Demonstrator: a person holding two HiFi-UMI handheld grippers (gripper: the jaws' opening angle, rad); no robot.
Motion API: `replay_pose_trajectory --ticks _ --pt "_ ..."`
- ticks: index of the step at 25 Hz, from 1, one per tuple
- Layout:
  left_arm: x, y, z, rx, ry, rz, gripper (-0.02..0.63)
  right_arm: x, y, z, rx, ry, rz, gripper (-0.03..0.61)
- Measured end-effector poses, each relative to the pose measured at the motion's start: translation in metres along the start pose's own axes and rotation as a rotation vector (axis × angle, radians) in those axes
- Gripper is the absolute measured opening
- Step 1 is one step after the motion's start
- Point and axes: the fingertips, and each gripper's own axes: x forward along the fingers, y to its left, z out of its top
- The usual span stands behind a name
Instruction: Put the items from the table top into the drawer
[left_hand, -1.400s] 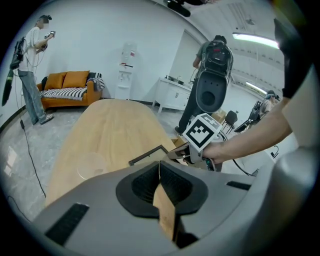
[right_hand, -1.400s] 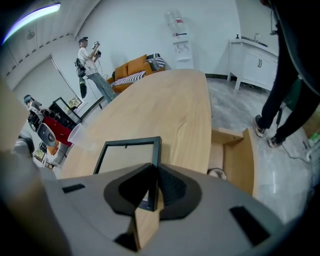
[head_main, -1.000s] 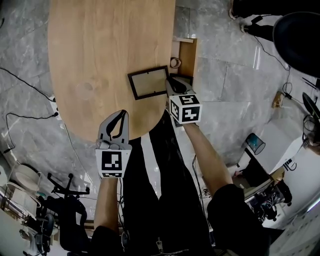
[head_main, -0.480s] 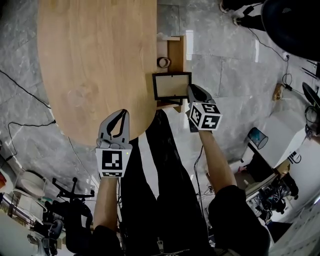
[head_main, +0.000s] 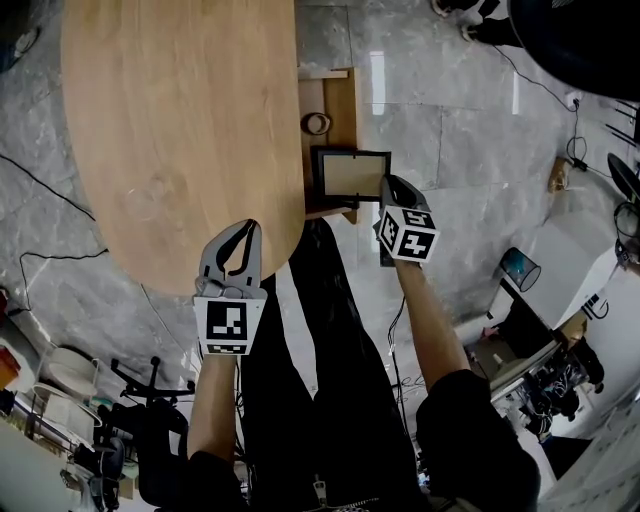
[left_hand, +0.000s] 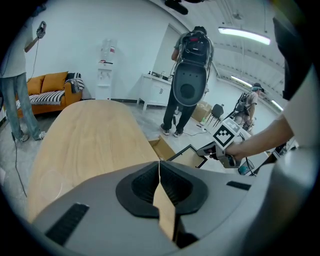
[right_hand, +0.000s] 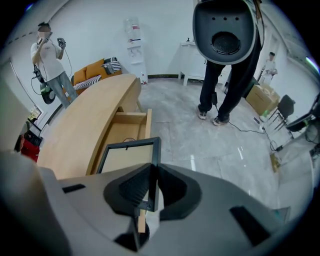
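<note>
A black picture frame (head_main: 350, 173) with a tan back hangs flat over the open wooden drawer (head_main: 343, 97) beside the table's right edge. My right gripper (head_main: 389, 186) is shut on the frame's right rim. In the right gripper view the frame (right_hand: 127, 155) reaches left from the right gripper (right_hand: 150, 172) above the drawer (right_hand: 122, 129). A small tape roll (head_main: 316, 123) lies in the drawer. My left gripper (head_main: 240, 232) is shut and holds nothing, over the near edge of the oval wooden table (head_main: 180, 120). In the left gripper view the left gripper (left_hand: 160, 167) shows its jaws closed, with the frame (left_hand: 189, 156) off to the right.
The floor is grey marble with cables (head_main: 60, 180) lying on it. A person with a black chair (right_hand: 225, 35) stands past the drawer. Another person (right_hand: 50, 60) stands by an orange sofa (left_hand: 47, 90). Clutter and a cart (head_main: 520, 360) fill the lower right.
My right gripper has carried the picture frame rightward off the table top and now holds it over the open drawer. The left gripper has stayed near the table's near edge.
</note>
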Motion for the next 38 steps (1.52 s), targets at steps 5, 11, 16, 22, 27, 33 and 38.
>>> replay_pose_trajectory --ticks 5,11,16,22,27,33,38 --pt "-0.001 0.0 0.001 0.0 0.002 -0.003 0.015 0.007 0.022 -0.014 0.015 0.022 -0.042 0.052" --pt "-0.003 0.003 -0.003 -0.005 0.008 -0.002 0.015 0.018 0.049 -0.03 0.026 0.042 -0.072 0.054" --pt "-0.007 0.01 -0.009 -0.012 0.015 0.005 0.015 0.03 0.064 -0.037 0.012 0.058 -0.06 0.056" --pt "-0.009 0.014 -0.015 -0.017 0.021 0.005 0.015 0.047 0.073 -0.04 0.012 0.103 -0.074 0.058" --pt "-0.011 0.015 -0.016 -0.022 0.021 0.009 0.015 0.057 0.077 -0.054 0.02 0.156 -0.076 0.058" --pt "-0.008 0.019 -0.018 -0.027 0.025 0.005 0.015 0.062 0.074 -0.059 0.037 0.173 -0.072 0.06" --pt "-0.01 0.021 -0.022 -0.034 0.023 0.008 0.015 0.062 0.074 -0.059 0.005 0.17 -0.087 0.061"
